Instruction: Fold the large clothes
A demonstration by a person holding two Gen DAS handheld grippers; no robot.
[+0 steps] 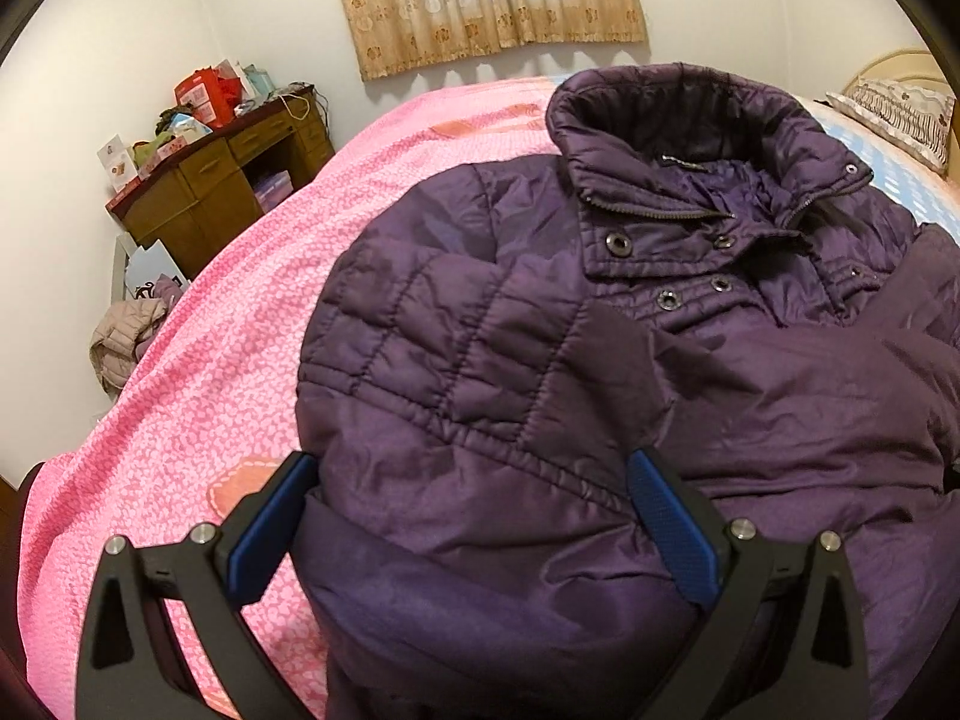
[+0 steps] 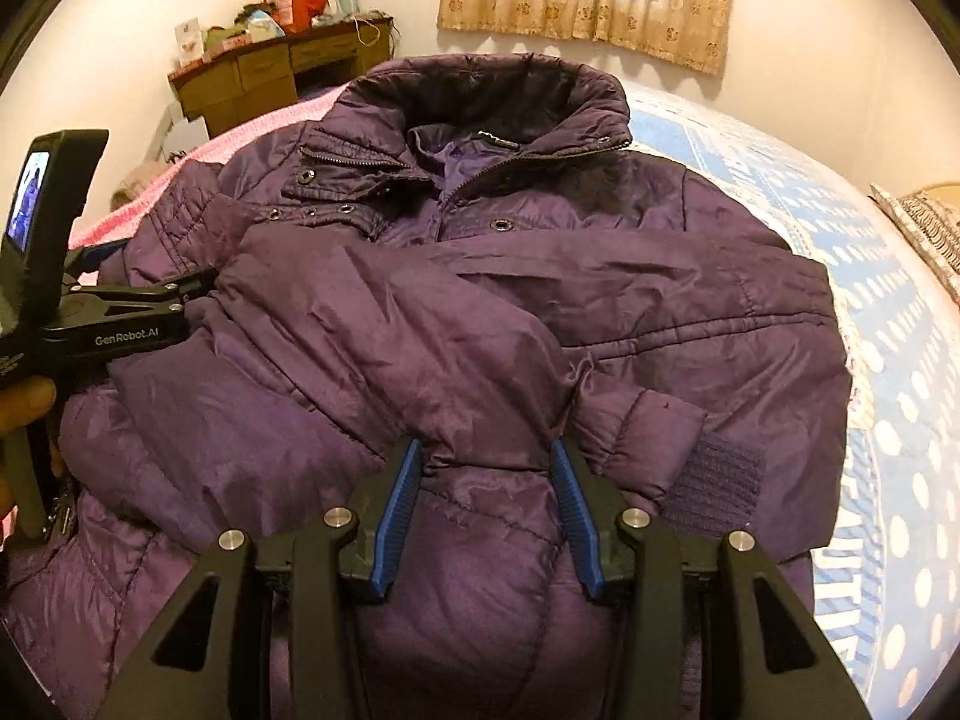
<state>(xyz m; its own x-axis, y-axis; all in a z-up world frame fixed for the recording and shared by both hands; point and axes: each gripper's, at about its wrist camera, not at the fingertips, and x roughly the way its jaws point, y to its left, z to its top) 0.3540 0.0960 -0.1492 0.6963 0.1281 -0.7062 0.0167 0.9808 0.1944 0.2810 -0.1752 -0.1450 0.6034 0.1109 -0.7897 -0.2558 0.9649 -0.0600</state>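
Observation:
A large purple quilted jacket (image 1: 600, 360) lies front up on the bed, its collar (image 1: 678, 120) at the far end. Both sleeves (image 2: 600, 276) are crossed over its chest, and a knit cuff (image 2: 714, 480) shows near the right edge. My left gripper (image 1: 474, 504) has its jaws set wide, and a thick fold of the jacket's near left side fills them against both blue pads. My right gripper (image 2: 489, 480) is shut on a narrower bunch of the jacket (image 2: 510, 300) at its near edge, and the fabric puckers at the pads. The left tool's black frame (image 2: 114, 324) shows in the right wrist view with its tips buried in the fabric.
A pink bedspread (image 1: 210, 360) covers the left of the bed and a blue dotted sheet (image 2: 870, 420) the right. A patterned pillow (image 1: 894, 114) lies at the far right. A cluttered wooden desk (image 1: 222, 186) stands by the far wall, with a beige garment (image 1: 120, 342) on the floor.

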